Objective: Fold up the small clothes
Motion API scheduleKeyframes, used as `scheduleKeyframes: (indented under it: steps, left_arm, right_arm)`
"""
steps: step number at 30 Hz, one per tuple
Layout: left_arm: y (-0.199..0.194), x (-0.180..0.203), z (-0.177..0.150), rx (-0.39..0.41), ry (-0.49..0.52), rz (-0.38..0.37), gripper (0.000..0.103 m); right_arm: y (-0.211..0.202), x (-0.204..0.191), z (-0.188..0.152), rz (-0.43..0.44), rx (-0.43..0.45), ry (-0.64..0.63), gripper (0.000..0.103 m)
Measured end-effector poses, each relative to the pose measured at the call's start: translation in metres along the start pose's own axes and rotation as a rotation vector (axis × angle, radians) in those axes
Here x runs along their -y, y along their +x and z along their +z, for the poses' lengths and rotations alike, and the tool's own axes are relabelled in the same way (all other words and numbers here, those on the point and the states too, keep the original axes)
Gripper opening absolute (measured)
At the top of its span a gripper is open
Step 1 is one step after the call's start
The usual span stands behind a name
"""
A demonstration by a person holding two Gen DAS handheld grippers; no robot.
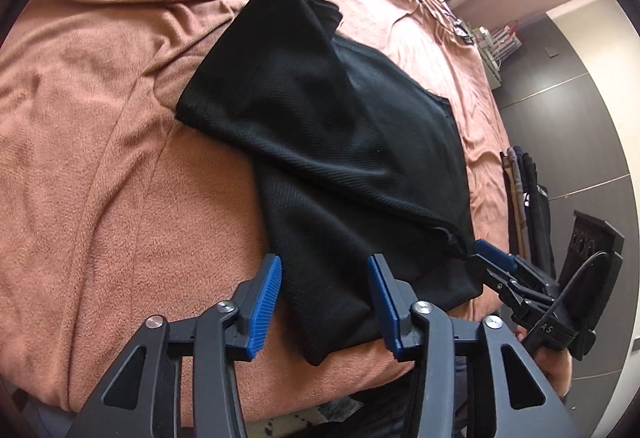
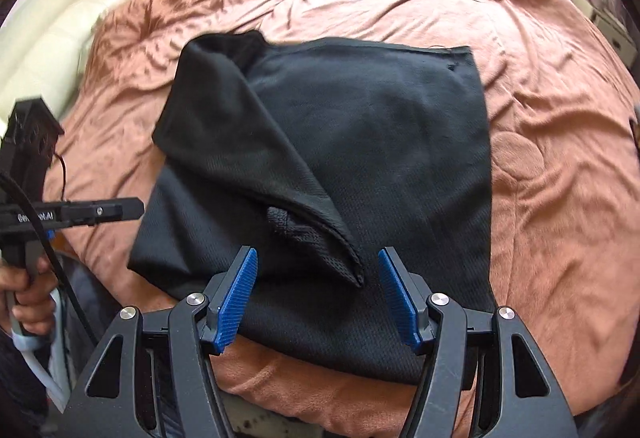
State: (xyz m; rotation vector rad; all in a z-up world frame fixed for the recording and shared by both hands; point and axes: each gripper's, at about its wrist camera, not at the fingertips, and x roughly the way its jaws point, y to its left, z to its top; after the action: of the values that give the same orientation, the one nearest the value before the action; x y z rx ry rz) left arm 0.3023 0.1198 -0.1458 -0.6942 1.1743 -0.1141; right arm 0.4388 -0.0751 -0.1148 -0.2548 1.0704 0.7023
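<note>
A black garment (image 1: 320, 142) lies on the pink blanket (image 1: 100, 118), with one side folded diagonally over the rest. It also shows in the right wrist view (image 2: 360, 138), the folded flap's corner (image 2: 352, 262) lying near the front. My left gripper (image 1: 324, 278) is open and empty, just above the garment's near edge. My right gripper (image 2: 318, 274) is open and empty, its fingers either side of the flap's corner. It also shows in the left wrist view (image 1: 492, 262) at the garment's right corner. The left gripper also shows in the right wrist view (image 2: 120, 212).
The bed's near edge (image 2: 320, 398) runs under the grippers. A cream headboard (image 2: 60, 38) is at the far left. A cable and small items (image 1: 456, 26) lie on the blanket's far side. Dark floor and bags (image 1: 528, 198) are to the right of the bed.
</note>
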Motion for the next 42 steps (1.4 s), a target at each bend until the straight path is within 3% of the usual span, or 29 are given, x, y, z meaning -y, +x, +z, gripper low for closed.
scheduleKeyframes:
  steps: [8, 12, 13, 17, 20, 30, 42]
  left_arm:
    - [0.019, -0.014, -0.008, -0.062, -0.029, 0.043, 0.028]
    - [0.021, -0.019, -0.011, -0.065, -0.031, 0.047, 0.026]
    - [0.021, -0.019, -0.012, -0.065, -0.031, 0.047, 0.026]
    - [0.021, -0.018, -0.012, -0.064, -0.028, 0.051, 0.026]
    - [0.023, -0.014, -0.009, -0.064, -0.022, 0.056, 0.026]
    - [0.023, 0.005, -0.01, -0.048, 0.041, 0.079, 0.026]
    - [0.035, 0.025, -0.016, -0.062, 0.106, 0.127, 0.026]
  right_arm:
    - [0.031, -0.022, 0.02, -0.088, -0.074, -0.159, 0.061]
    - [0.044, -0.03, 0.028, -0.142, -0.076, -0.229, 0.058]
    - [0.045, -0.031, 0.028, -0.15, -0.066, -0.243, 0.055]
    - [0.044, -0.027, 0.033, -0.128, -0.034, -0.235, 0.016]
    - [0.036, -0.018, 0.031, -0.08, -0.019, -0.201, 0.005]
    - [-0.002, 0.033, 0.014, 0.058, 0.011, 0.058, 0.003]
    - [-0.024, 0.08, -0.019, 0.063, 0.017, 0.236, 0.003]
